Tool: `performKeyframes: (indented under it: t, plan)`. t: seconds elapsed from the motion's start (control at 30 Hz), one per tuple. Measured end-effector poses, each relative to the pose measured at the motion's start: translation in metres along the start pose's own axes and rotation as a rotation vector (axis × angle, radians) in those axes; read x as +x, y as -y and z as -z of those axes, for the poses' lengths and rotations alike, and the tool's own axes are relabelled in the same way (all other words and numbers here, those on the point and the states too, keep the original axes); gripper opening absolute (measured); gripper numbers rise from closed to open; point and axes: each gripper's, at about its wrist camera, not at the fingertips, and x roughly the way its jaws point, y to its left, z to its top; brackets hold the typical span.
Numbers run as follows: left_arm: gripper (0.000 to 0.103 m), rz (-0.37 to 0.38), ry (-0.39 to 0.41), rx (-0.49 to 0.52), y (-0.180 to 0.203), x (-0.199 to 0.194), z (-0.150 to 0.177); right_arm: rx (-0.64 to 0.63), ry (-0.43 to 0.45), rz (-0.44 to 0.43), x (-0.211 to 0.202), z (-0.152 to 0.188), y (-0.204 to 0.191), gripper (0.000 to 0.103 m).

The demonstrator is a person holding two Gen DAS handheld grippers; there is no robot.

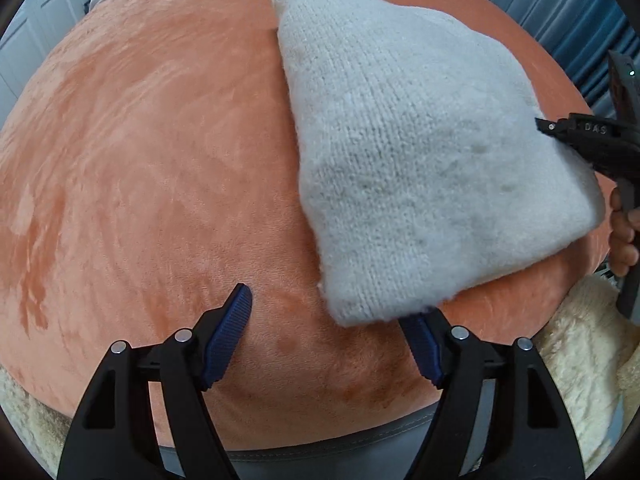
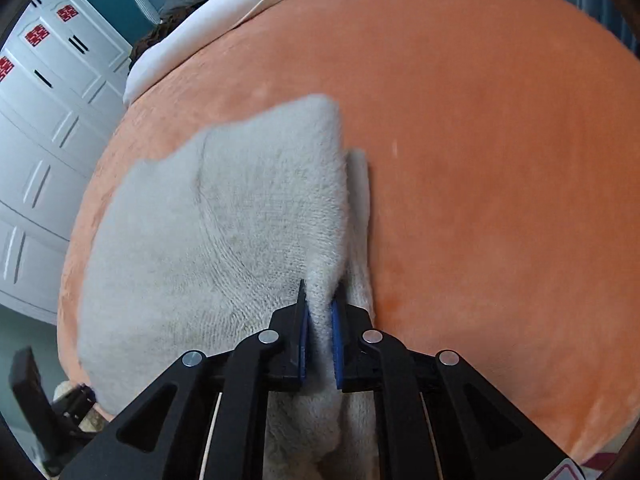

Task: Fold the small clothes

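A cream knitted garment [image 1: 416,160] lies folded on an orange plush blanket [image 1: 152,152]. My left gripper [image 1: 336,312] hangs open over the blanket at the garment's near corner; that corner covers the tip of its right finger. My right gripper [image 1: 560,130] comes in from the right edge onto the garment's side. In the right wrist view the right gripper [image 2: 319,300] is shut on a raised fold of the garment [image 2: 208,232], with the cloth pinched between its blue pads [image 2: 337,328].
A white sheet [image 2: 208,20] lies past the far edge of the blanket [image 2: 480,140], and white panelled cabinets [image 2: 48,128] stand to the left. A cream fluffy rug [image 1: 580,344] shows below the bed's near edge. A hand [image 1: 624,236] holds the right gripper's handle.
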Motion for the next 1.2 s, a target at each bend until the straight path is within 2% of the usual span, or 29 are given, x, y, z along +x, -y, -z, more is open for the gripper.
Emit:
performKeyframes:
  t: [0.1, 0.17, 0.23, 0.3, 0.33, 0.37, 0.43, 0.47, 0.5, 0.57, 0.63, 0.67, 0.73, 0.77, 0.83, 0.93, 1.0, 1.03, 1.1, 1.13, 1.2]
  plan:
    - [0.069, 0.023, 0.037, 0.01, 0.005, -0.019, 0.002, 0.068, 0.071, -0.046, -0.033, -0.003, 0.0, 0.012]
    - [0.069, 0.065, 0.087, 0.009, 0.007, -0.043, 0.001, 0.023, 0.147, 0.012, -0.064, 0.001, -0.012, 0.016]
    - [0.07, 0.097, 0.144, 0.015, 0.012, -0.069, -0.004, -0.042, 0.181, 0.003, -0.087, 0.011, -0.029, 0.016]
    - [0.072, 0.105, 0.195, 0.007, 0.018, -0.086, -0.015, -0.078, 0.168, -0.042, -0.095, 0.025, -0.048, 0.016]
    - [0.074, 0.112, 0.217, -0.002, 0.021, -0.09, -0.023, -0.102, 0.142, -0.042, -0.092, 0.03, -0.055, 0.016]
    - [0.075, 0.119, 0.227, -0.009, 0.021, -0.089, -0.031, -0.143, 0.095, 0.0, -0.08, 0.041, -0.062, 0.016]
    - [0.075, 0.092, 0.212, -0.021, 0.026, -0.073, -0.046, -0.176, -0.014, 0.098, -0.05, 0.056, -0.052, 0.013]
    - [0.075, 0.078, 0.186, -0.026, 0.028, -0.06, -0.051, -0.158, -0.055, 0.114, -0.036, 0.062, -0.043, 0.006]
    - [0.075, 0.065, 0.157, -0.033, 0.031, -0.049, -0.053, -0.131, -0.053, 0.102, -0.033, 0.065, -0.038, 0.006]
    - [0.076, -0.009, 0.124, -0.039, 0.032, -0.029, -0.053, -0.102, -0.011, 0.077, -0.05, 0.063, -0.041, 0.007]
    - [0.078, -0.03, 0.134, -0.025, 0.031, -0.026, -0.052, -0.085, 0.03, 0.06, -0.065, 0.063, -0.041, 0.009]
    - [0.079, -0.037, 0.138, -0.023, 0.033, -0.026, -0.05, -0.079, 0.014, 0.057, -0.062, 0.064, -0.039, 0.009]
    - [0.082, -0.041, 0.122, -0.032, 0.034, -0.021, -0.048, -0.089, -0.077, 0.086, -0.036, 0.072, -0.03, 0.005]
    - [0.083, -0.039, 0.107, -0.042, 0.033, -0.018, -0.048, -0.085, -0.074, 0.079, -0.034, 0.075, -0.028, 0.005]
    - [0.083, -0.029, 0.099, -0.061, 0.03, -0.02, -0.046, -0.07, -0.054, 0.075, -0.043, 0.073, -0.036, 0.006]
    - [0.082, 0.002, 0.096, -0.088, 0.025, -0.032, -0.043, -0.03, 0.044, 0.022, -0.079, 0.069, -0.036, 0.01]
    - [0.082, -0.018, 0.1, -0.076, 0.027, -0.034, -0.041, -0.064, 0.085, 0.046, -0.088, 0.064, -0.045, 0.011]
    - [0.083, -0.027, 0.095, -0.069, 0.029, -0.031, -0.04, -0.081, 0.075, 0.072, -0.083, 0.063, -0.046, 0.013]
    - [0.083, -0.034, 0.068, -0.07, 0.029, -0.022, -0.038, -0.102, -0.014, 0.142, -0.051, 0.067, -0.04, 0.011]
    - [0.083, -0.03, 0.054, -0.079, 0.029, -0.018, -0.036, -0.102, -0.051, 0.146, -0.038, 0.069, -0.036, 0.009]
    - [0.082, -0.025, 0.047, -0.092, 0.029, -0.021, -0.033, -0.094, -0.014, 0.138, -0.046, 0.071, -0.038, 0.01]
